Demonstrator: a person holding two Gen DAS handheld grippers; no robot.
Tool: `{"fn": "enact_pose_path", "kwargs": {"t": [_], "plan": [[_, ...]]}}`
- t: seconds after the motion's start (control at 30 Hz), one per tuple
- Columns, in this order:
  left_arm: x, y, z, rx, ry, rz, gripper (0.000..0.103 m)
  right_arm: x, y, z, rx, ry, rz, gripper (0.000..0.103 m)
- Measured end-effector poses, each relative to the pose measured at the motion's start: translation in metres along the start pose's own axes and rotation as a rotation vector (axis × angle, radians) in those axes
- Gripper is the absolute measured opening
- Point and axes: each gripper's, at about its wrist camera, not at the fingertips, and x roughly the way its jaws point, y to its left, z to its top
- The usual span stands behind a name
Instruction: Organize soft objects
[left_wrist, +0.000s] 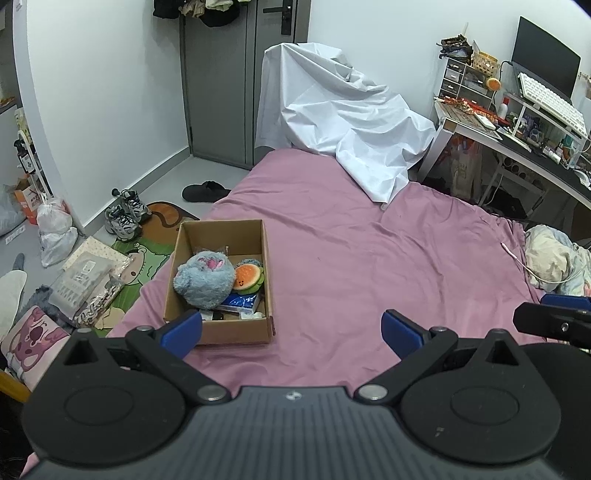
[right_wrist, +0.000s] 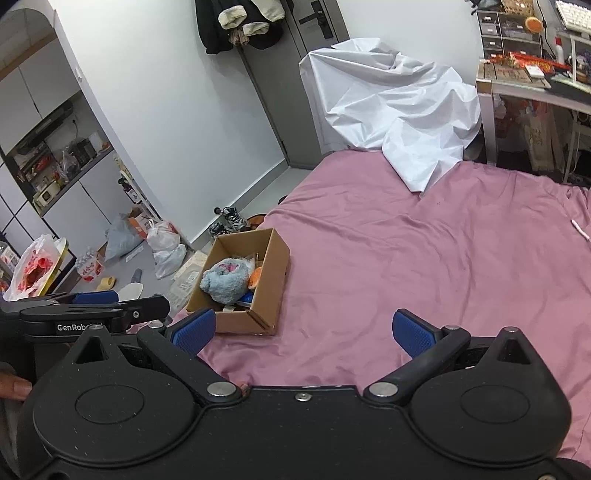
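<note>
Cardboard box (left_wrist: 221, 328) – fuzzy blue plush (left_wrist: 204, 278) inside.

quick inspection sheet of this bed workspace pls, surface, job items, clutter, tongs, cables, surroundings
surface: pink bedsheet, wrinkled, mostly bare.
job's things: open cardboard box near the bed's left edge, holding a blue plush toy, an orange plush and a blue packet.
clutter: white sheet draped at the far end; crumpled bedding at the right edge.
grippers: left tongs open, holding nothing; right tongs open, holding nothing; both over the near part of the bed.
cables: white cable lying on the bedsheet at right.
surroundings: sneakers, a black slipper and plastic bags on the floor; crowded desk with a keyboard; grey door.
</note>
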Motion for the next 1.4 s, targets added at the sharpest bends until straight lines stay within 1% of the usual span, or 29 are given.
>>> {"fn": "enact_pose_path", "kwargs": {"t": [0.67,1.4], "plan": [[0.0064,-0.0019,0.0,-0.015,0.022,0.005,0.102,0.0016,-0.0041,0.0015,-0.011,0.001,0.001,0.103],[0.0062,-0.0026,0.0001,0.005,0.018,0.016,0.102,0.0,-0.0076,0.0,-0.014,-0.018,0.004,0.103]]}}
